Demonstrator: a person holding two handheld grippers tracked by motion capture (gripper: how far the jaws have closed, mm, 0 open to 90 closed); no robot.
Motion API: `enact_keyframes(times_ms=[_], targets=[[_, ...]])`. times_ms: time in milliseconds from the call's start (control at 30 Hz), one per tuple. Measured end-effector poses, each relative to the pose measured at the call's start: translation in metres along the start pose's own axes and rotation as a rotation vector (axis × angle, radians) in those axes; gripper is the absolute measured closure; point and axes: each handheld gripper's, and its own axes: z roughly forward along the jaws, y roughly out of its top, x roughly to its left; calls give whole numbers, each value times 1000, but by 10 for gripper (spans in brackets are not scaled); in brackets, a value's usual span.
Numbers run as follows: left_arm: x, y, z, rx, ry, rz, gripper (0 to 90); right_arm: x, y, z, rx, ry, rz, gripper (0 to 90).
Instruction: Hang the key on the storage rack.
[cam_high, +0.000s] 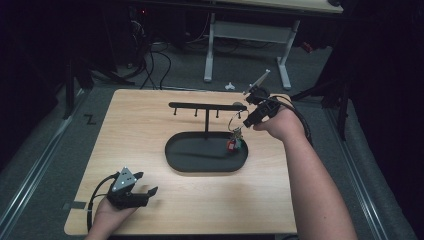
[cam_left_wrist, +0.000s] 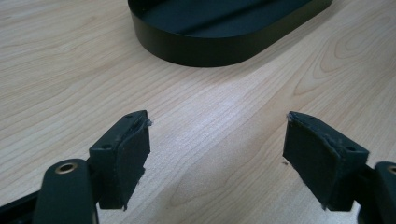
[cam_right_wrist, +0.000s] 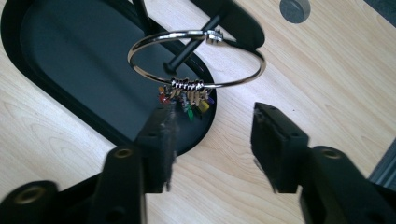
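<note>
A black rack stands on an oval black tray (cam_high: 175, 162), its crossbar (cam_high: 200, 105) carrying several short pegs. From the peg at the bar's right end hangs a large metal key ring (cam_high: 236, 121) with small coloured tags (cam_high: 233, 145) bunched at its bottom. My right gripper (cam_high: 246, 118) is open just right of the ring. In the right gripper view the ring (cam_right_wrist: 154, 39) hangs on the peg (cam_right_wrist: 184, 55) above my right gripper (cam_right_wrist: 212, 126), with nothing between the jaws. My left gripper (cam_high: 146, 183) rests open near the table's front left, also empty (cam_left_wrist: 217, 140), facing the tray (cam_left_wrist: 210, 46).
The wooden table (cam_high: 140, 125) ends close behind the left hand. A grey round plug (cam_right_wrist: 294, 9) is set in the tabletop beyond the rack. A white desk frame (cam_high: 210, 50) and cables (cam_high: 155, 60) are on the floor past the far edge.
</note>
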Motion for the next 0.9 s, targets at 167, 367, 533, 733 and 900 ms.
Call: enact_keyframes(times_ms=[167, 367, 533, 733, 900], targets=[[-1, 0, 1, -4, 2, 0, 235, -1, -17, 9, -39, -20, 29, 354], [-1, 1, 3, -2, -2, 3, 237, -4, -36, 21, -77, -27, 60, 302], [-3, 2, 6, 11, -7, 17, 238, -1, -52, 35, -108, -28, 76, 277], [-3, 3, 7, 11, -9, 12, 242, 8, -74, 60, -115, -11, 99, 288], [-5, 4, 10, 11, -13, 17, 242, 21, -83, 72, -102, -31, 80, 300]])
